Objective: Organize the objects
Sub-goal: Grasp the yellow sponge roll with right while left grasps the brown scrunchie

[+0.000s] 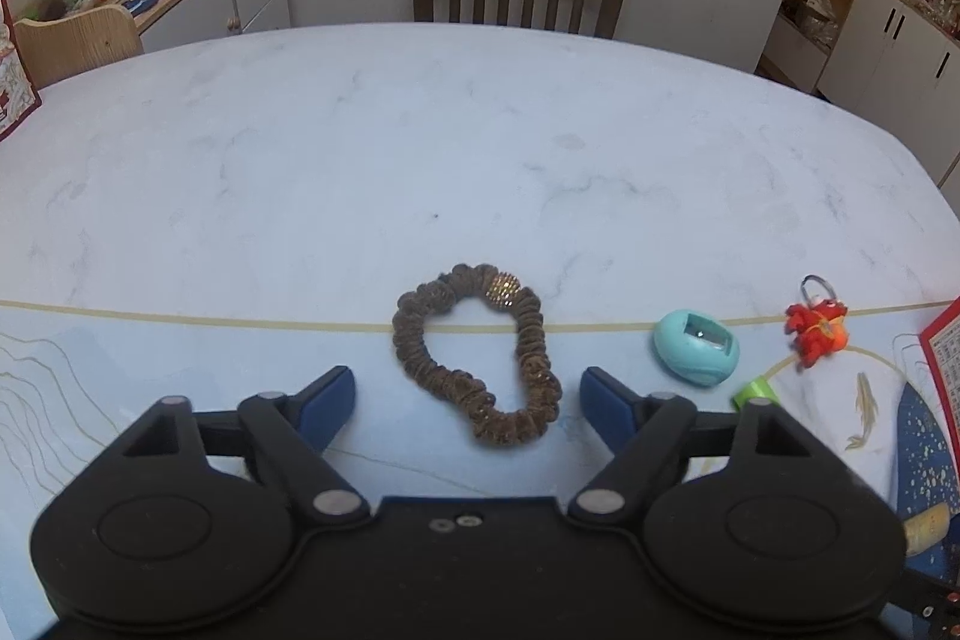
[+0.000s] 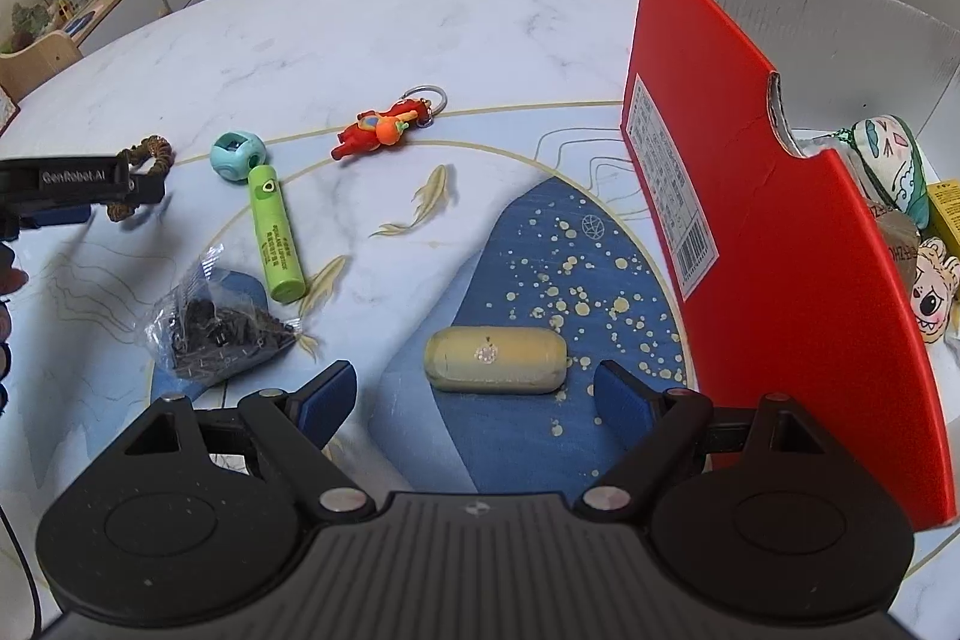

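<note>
A brown scrunchie (image 1: 477,355) lies on the table (image 1: 360,148) between the spread fingers of the left tool (image 1: 465,403) — nothing gripped. The right tool (image 2: 474,403), also wide open and empty, hovers at a beige pouch (image 2: 495,360) beside the red box (image 2: 774,232).

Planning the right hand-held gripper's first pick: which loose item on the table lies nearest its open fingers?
The yellowish capsule-shaped case, lying on its side between the right hand-held gripper fingertips; the green tube and black-bits bag lie off left.
</note>
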{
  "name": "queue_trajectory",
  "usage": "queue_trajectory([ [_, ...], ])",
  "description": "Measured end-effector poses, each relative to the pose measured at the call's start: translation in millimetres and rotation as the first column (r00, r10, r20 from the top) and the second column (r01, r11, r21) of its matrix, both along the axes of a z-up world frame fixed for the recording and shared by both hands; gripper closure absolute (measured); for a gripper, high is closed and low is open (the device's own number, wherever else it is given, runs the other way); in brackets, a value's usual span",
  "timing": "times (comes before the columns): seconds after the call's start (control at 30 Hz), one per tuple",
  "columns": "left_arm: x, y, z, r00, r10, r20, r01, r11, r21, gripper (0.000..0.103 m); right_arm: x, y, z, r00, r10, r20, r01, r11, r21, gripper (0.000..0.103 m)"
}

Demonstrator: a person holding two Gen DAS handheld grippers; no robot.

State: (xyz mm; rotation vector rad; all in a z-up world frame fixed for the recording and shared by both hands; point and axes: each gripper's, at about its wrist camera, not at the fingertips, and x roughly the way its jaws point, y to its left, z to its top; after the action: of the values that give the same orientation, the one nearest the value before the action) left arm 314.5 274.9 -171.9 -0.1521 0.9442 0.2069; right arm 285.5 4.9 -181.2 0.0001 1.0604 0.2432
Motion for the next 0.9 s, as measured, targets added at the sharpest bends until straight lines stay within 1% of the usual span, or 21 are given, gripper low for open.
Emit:
queue_trajectory([
  [0.07,0,-1,-2,1.000,-0.001,0.001,0.001,1.000,0.003,0.029,1,0,-1,1.000,0.002,-0.001,-0.002,1.000,-0.003,0.018],
  [0.13,-1,-1,-1,1.000,-0.001,0.005,0.001,1.000,0.007,0.030,1,1,-1,1.000,0.008,-0.002,-0.008,1.000,-0.006,0.021],
  [0.23,-2,-2,-1,1.000,0.003,0.012,-0.004,1.000,0.005,0.036,2,2,-2,1.000,0.011,0.003,-0.011,1.000,-0.014,0.029],
  [0.3,-2,-2,-1,1.000,0.000,0.015,0.000,1.000,0.006,0.039,2,3,-1,1.000,0.014,0.007,-0.014,1.000,-0.017,0.038],
  [0.4,-4,-4,-2,1.000,-0.004,0.022,0.004,1.000,0.016,0.047,2,4,-1,1.000,0.014,0.014,-0.014,0.999,-0.036,0.045],
  [0.47,-4,-4,-1,1.000,-0.007,0.029,0.007,1.000,0.010,0.057,1,3,-1,1.000,0.010,0.018,-0.009,0.999,-0.046,0.050],
  [0.5,-5,-3,0,0.999,-0.008,0.032,0.007,1.000,0.006,0.059,1,2,0,1.000,0.010,0.019,-0.009,0.999,-0.050,0.052],
  [0.53,-5,-3,0,0.999,-0.007,0.033,0.007,1.000,0.002,0.062,2,2,0,1.000,0.011,0.019,-0.010,0.999,-0.050,0.053],
  [0.57,-6,-2,1,0.999,-0.006,0.033,0.006,1.000,-0.002,0.071,2,1,0,1.000,0.013,0.017,-0.013,0.999,-0.048,0.053],
  [0.6,-7,-1,1,0.999,-0.011,0.035,0.011,1.000,-0.008,0.076,2,1,0,1.000,0.015,0.016,-0.014,0.999,-0.047,0.053],
  [0.63,-7,-1,1,0.999,-0.017,0.031,0.018,1.000,-0.009,0.083,2,1,0,1.000,0.018,0.015,-0.017,0.999,-0.048,0.053],
  [0.73,-8,-2,4,0.999,-0.030,0.023,0.031,0.999,-0.015,0.087,0,1,1,1.000,0.028,0.010,-0.027,0.998,-0.048,0.053],
  [0.9,-17,-3,11,0.999,-0.025,0.039,0.027,0.998,-0.053,0.088,-5,-1,8,0.999,0.032,0.007,-0.032,0.999,-0.028,0.053],
])
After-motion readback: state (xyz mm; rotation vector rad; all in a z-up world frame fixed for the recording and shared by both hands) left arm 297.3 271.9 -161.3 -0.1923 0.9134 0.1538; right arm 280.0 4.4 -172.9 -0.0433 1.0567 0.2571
